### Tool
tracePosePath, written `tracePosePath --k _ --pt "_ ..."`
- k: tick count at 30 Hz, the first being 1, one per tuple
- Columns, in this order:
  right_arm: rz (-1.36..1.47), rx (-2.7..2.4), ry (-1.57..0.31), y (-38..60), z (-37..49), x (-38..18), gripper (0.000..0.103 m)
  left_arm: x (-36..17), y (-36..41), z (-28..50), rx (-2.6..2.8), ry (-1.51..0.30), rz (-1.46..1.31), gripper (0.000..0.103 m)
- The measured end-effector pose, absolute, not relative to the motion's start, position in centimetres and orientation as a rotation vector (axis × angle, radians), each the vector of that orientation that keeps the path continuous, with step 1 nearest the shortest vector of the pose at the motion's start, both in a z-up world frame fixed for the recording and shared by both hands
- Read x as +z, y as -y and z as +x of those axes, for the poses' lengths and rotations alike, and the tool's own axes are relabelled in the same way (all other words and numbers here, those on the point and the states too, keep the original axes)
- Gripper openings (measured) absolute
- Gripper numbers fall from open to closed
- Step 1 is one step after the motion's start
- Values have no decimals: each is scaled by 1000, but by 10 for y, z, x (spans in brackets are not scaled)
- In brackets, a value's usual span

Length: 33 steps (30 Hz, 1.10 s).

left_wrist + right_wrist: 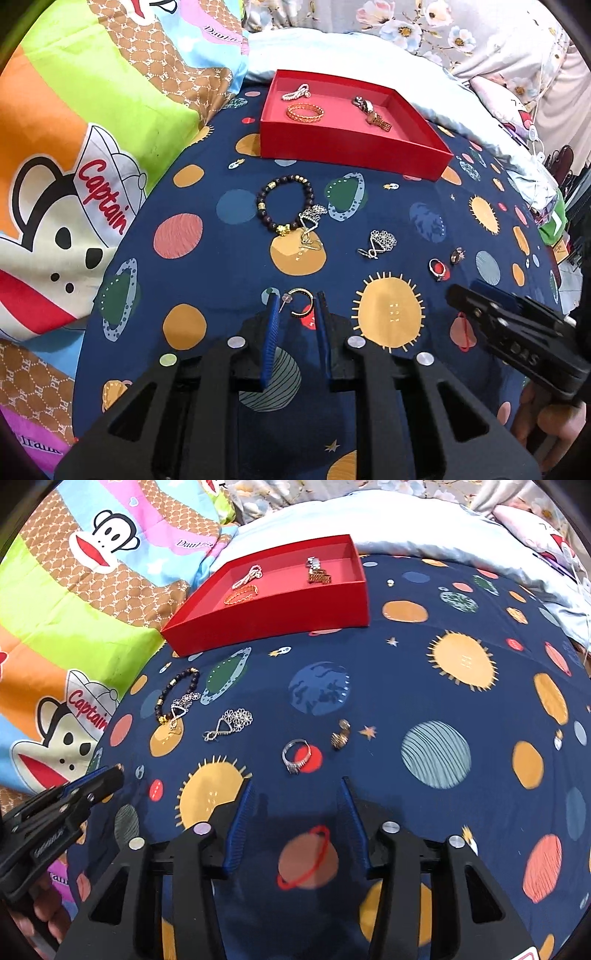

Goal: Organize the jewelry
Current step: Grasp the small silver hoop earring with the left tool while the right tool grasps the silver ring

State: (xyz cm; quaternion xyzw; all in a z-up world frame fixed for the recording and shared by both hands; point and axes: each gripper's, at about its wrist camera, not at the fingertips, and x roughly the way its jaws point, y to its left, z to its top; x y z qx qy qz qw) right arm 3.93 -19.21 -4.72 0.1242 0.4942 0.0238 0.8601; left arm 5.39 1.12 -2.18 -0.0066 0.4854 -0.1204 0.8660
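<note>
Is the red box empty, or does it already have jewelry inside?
Not empty: the red box holds a gold bangle, a pearl piece and a watch.

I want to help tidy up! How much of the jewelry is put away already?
Three pieces already lie in the red box. The left claw is open around a hoop earring. Still on the bedspread: the beaded bracelet, two silver pendants, a ring and a small gold piece.

Tray (354, 147) behind bracelet (284, 203), rings (438, 268) rightward

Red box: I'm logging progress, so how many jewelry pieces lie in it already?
3 in the red box: a pearl bracelet far left, a gold bangle beside it, a watch right.
</note>
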Motion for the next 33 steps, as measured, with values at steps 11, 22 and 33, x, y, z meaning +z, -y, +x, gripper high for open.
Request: tracePosePath --k 11,22,33 --pt "182 48 -1048 179 62 -57 21 -28 -13 55 -238 -1044 -13 19" --pt "123 36 -1032 177 51 -58 9 -34 -8 54 -241 -1061 3 19" --pt "169 55 -1025 184 15 -47 8 -28 1 47 -239 -1045 44 18"
